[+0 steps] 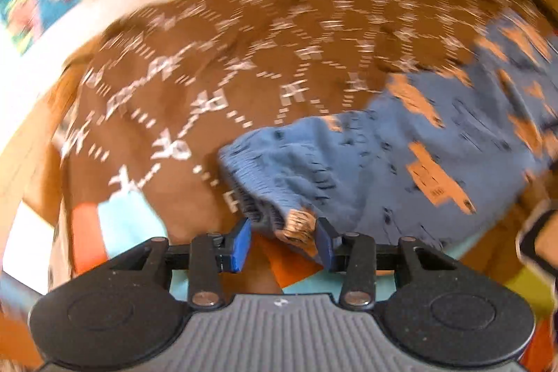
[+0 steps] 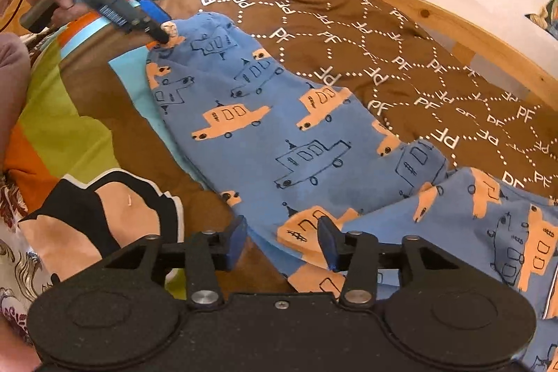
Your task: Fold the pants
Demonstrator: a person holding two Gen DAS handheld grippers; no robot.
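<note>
your left gripper (image 1: pixel 283 241) is partly open, a bunched corner of the blue pants (image 1: pixel 401 162) sitting between its fingers; whether the pads press it, you cannot tell. your right gripper (image 2: pixel 280 244) is open just over the pants (image 2: pixel 279 135), pads not pinching. the pants lie ahead of both tools, spread on a brown blanket (image 2: pixel 348 23) on a bed. the cloth looks soft, light and floppy, so it should sag and crease freely. a good hold would likely be the ribbed waistband or a leg end.
</note>
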